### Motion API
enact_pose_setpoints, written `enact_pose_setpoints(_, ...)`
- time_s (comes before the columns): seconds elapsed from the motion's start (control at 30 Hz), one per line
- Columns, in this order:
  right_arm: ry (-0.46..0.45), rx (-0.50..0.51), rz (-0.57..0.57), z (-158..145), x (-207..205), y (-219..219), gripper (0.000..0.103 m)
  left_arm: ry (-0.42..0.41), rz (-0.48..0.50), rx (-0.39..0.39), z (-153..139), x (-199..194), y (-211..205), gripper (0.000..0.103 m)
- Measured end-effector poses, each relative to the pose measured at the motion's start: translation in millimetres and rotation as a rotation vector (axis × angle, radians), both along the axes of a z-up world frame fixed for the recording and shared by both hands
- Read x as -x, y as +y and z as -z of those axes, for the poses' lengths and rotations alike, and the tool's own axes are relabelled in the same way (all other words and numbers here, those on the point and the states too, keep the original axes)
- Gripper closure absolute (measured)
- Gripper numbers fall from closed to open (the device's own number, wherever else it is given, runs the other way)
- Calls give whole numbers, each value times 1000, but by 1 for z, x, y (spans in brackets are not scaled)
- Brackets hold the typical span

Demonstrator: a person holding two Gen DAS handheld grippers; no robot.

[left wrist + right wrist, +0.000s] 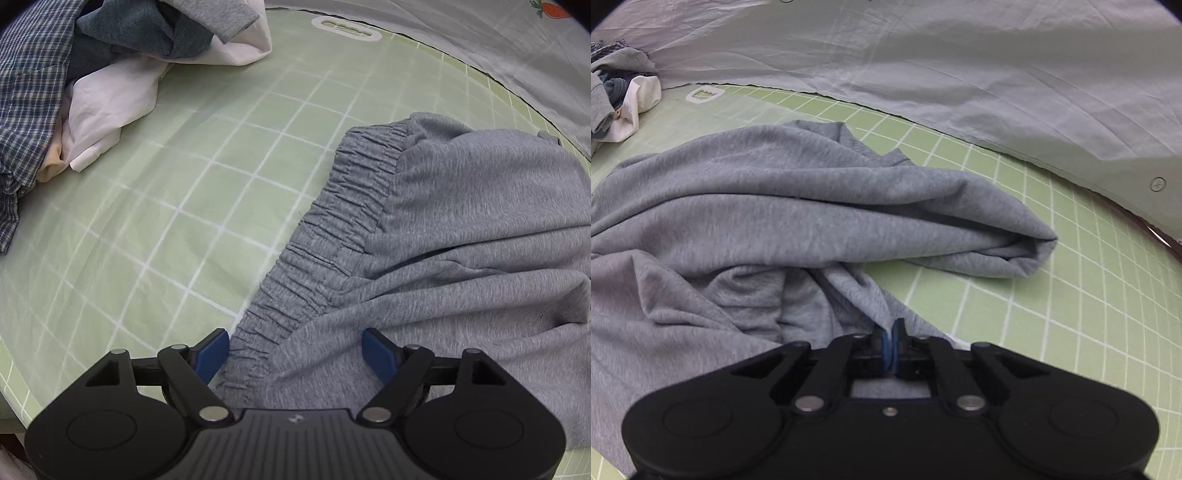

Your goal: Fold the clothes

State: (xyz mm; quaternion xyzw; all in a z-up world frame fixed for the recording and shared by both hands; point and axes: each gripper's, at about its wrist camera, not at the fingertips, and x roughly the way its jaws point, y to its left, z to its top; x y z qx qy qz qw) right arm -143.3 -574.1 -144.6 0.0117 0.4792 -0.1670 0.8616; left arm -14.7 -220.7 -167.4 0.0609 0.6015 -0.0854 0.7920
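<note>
Grey sweatpants [461, 221] lie crumpled on a green grid mat [166, 206]. In the left wrist view their gathered elastic waistband [332, 240] runs diagonally down to my left gripper [295, 341]. That gripper is open, its blue pads [212, 352] standing on either side of the waistband's near end without pressing it. In the right wrist view the sweatpants [775, 184] spread in loose folds, one rolled end pointing right. My right gripper [891, 345] is shut, and a ridge of the grey fabric is pinched between its blue pads.
A pile of other clothes [74, 74], checked, dark blue, grey and white, sits at the mat's far left, also visible as a pile [620, 96] in the right wrist view. A pale grey sheet [960, 74] borders the mat's far edge. Bare mat [1052, 314] lies right of the pants.
</note>
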Motion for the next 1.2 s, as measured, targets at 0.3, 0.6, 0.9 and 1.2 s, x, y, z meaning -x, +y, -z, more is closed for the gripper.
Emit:
enact_pose_setpoints(0.3, -54, 231, 324, -44, 88, -65, 102, -7, -12, 23, 2, 3, 3, 14)
enact_pose_setpoints(0.6, -5, 519, 785, -67, 191, -118, 100, -8, -17, 26, 3, 3, 3, 11)
enact_pose_setpoints(0.9, -82, 236, 605, -43, 182, -91, 49, -67, 33, 100, -30, -12, -15, 13)
enact_pose_setpoints(1.2, -211, -41, 675, -31, 118, -115, 27, -68, 122, 212, -23, -57, -72, 12)
